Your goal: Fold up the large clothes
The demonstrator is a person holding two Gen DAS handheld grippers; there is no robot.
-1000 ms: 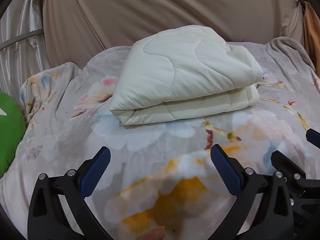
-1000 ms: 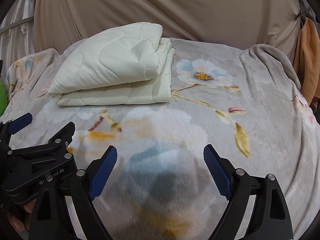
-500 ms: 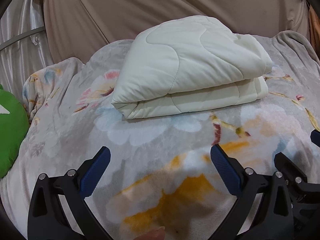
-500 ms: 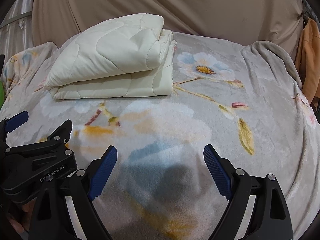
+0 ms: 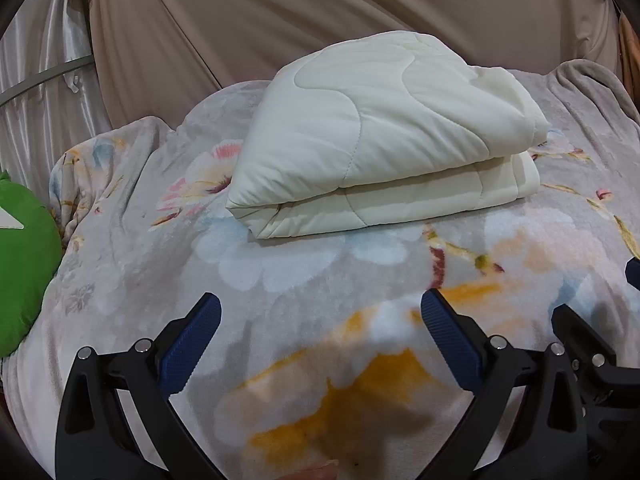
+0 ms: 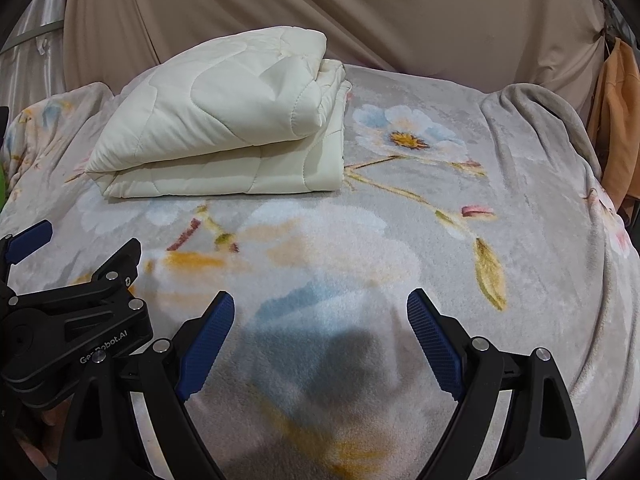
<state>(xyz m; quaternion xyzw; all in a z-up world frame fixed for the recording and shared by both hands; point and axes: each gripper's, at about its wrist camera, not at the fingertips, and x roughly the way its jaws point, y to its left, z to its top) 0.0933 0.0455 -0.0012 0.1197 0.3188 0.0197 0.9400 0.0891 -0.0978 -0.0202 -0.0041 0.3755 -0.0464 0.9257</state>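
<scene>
From the left wrist, the left gripper (image 5: 320,328) is hovering with jaws spread and empty; the folded quilt (image 5: 384,136) is lying mid-frame on the flowered blanket (image 5: 280,280), a green cushion (image 5: 24,268) cut off at left. From the right wrist, the right gripper (image 6: 320,324) is likewise gaping, quilt (image 6: 224,120) upper left, orange cloth (image 6: 616,128) half hidden at the right edge.

**Cut off at the edges, tucked out of sight**

The green cushion (image 5: 24,276) runs off the left edge of the left wrist view, its white mark only partly seen. The right gripper (image 5: 624,320) shows there as a sliver at the right border, one blue tip clipped. An orange cloth (image 6: 616,128) is cut by the right wrist view's rim. The folded quilt (image 5: 384,136) hides its inner layers and the floral blanket (image 6: 400,208) beneath it.
</scene>
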